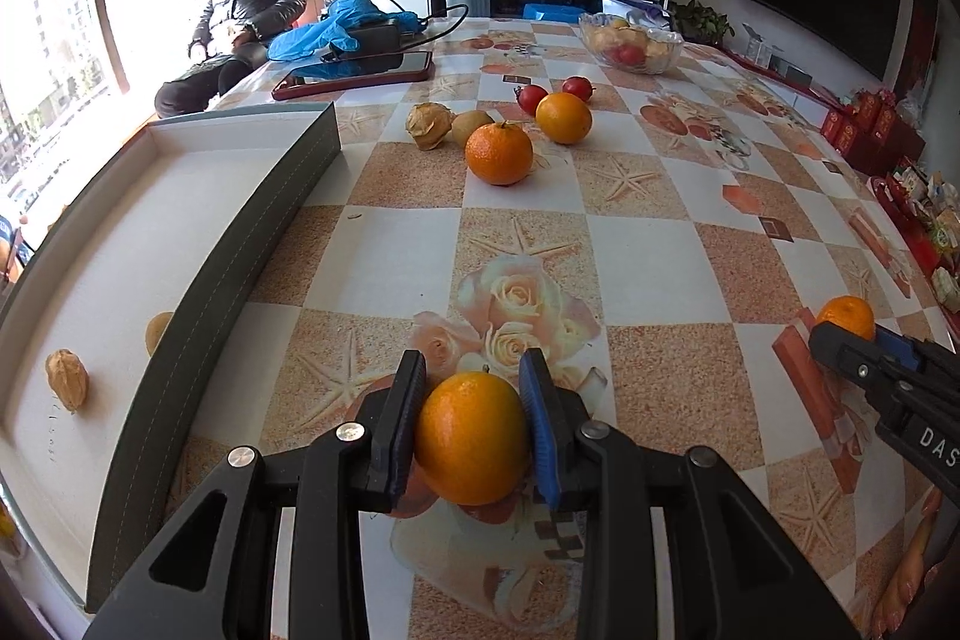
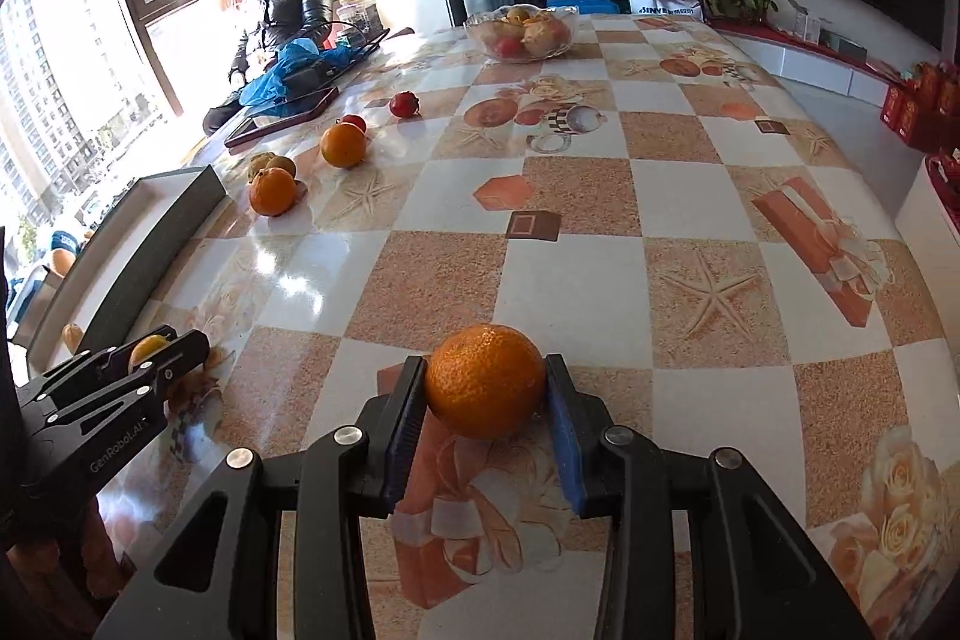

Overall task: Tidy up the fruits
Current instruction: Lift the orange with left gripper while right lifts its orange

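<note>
oranges (image 1: 472, 439) (image 2: 486, 379) pinched, tray (image 1: 240, 244) edge left

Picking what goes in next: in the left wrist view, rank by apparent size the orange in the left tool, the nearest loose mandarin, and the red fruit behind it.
1. Held orange, largest, though nearness inflates it.
2. Loose mandarin.
3. Red fruit, smallest and farthest.

Left gripper (image 1: 474, 430) fingers (image 1: 403, 424) seemingly clamp a smooth orange (image 1: 473, 439).
</note>
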`<act>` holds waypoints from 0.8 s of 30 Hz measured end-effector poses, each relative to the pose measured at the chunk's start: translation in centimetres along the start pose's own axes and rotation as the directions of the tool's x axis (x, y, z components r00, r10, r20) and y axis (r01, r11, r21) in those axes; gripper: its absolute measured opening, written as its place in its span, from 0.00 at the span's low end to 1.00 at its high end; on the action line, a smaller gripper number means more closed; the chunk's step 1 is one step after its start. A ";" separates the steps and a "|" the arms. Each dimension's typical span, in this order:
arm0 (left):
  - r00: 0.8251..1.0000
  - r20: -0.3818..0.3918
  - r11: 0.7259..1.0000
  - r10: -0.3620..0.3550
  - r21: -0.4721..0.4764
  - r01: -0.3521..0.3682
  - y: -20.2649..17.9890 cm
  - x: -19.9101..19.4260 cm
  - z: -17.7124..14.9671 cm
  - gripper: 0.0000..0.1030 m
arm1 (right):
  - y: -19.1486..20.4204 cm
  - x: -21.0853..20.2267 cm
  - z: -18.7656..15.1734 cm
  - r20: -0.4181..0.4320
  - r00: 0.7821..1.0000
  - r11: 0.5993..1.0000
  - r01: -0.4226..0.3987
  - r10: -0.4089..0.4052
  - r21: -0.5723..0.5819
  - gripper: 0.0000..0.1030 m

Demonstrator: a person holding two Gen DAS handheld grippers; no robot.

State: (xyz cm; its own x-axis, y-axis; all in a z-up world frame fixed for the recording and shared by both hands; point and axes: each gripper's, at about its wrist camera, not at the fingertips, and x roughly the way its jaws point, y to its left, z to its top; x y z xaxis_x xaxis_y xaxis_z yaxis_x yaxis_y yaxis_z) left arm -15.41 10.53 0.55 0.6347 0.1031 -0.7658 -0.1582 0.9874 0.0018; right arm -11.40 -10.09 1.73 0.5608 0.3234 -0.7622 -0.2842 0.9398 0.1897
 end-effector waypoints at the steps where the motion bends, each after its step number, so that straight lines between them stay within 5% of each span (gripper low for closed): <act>1: 1.000 0.002 1.000 -0.001 -0.002 0.001 0.0 0.0 0.0 0.34 | -0.1 0.0 -0.1 0.002 1.000 1.000 -0.002 0.002 0.001 0.39; 24: 1.000 0.027 1.000 -0.011 -0.002 0.012 0.1 -0.1 -0.3 0.34 | -0.2 -0.1 -0.3 0.006 1.000 1.000 -0.002 0.002 0.003 0.39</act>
State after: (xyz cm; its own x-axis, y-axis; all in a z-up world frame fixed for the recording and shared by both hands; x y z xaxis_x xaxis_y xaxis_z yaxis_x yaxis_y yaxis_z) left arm -15.75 10.59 0.42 0.6569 0.0950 -0.7480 -0.1523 0.9883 -0.0082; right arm -11.67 -10.31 1.55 0.5652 0.3260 -0.7578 -0.2831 0.9395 0.1930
